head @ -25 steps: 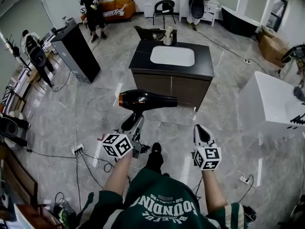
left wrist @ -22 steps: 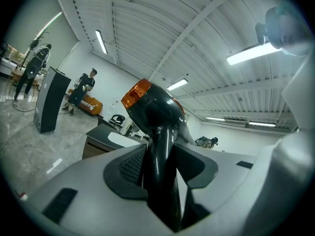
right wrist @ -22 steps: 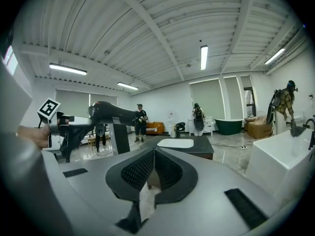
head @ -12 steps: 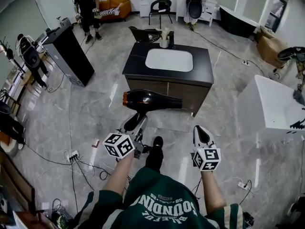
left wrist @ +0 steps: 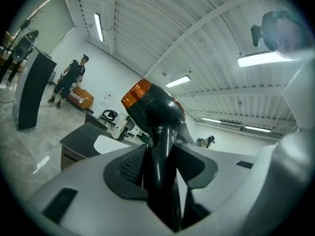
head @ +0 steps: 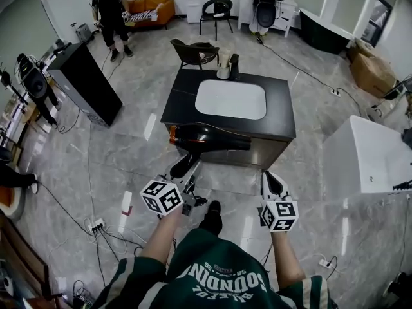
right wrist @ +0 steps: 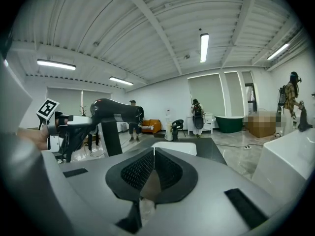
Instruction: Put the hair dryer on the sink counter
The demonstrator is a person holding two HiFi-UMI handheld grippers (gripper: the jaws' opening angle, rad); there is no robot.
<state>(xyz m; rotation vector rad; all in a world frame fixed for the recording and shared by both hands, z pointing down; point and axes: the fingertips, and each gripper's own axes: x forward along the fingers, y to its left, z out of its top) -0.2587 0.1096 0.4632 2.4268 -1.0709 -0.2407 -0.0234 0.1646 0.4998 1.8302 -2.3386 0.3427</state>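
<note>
We count one hair dryer [head: 206,137]. Hand-held grippers, two: left hand-held gripper [head: 183,167] and right hand-held gripper [head: 271,176]. One counter [head: 283,118] with one sink basin [head: 230,99]. Dark chairs, two: near chair [head: 193,51] and far chair [head: 219,8]. One orange sofa [head: 151,8]. One black cabinet [head: 84,82]. Standing persons: first person [head: 108,8], second person [head: 266,2], possibly more, since distant detail is small.

The hair dryer [head: 206,137] hides part of the counter's [head: 281,111] front edge. Its handle's lower end is buried between the left gripper's [head: 185,170] jaws. The bottles [head: 225,66] at the back edge are too small to tell apart.
</note>
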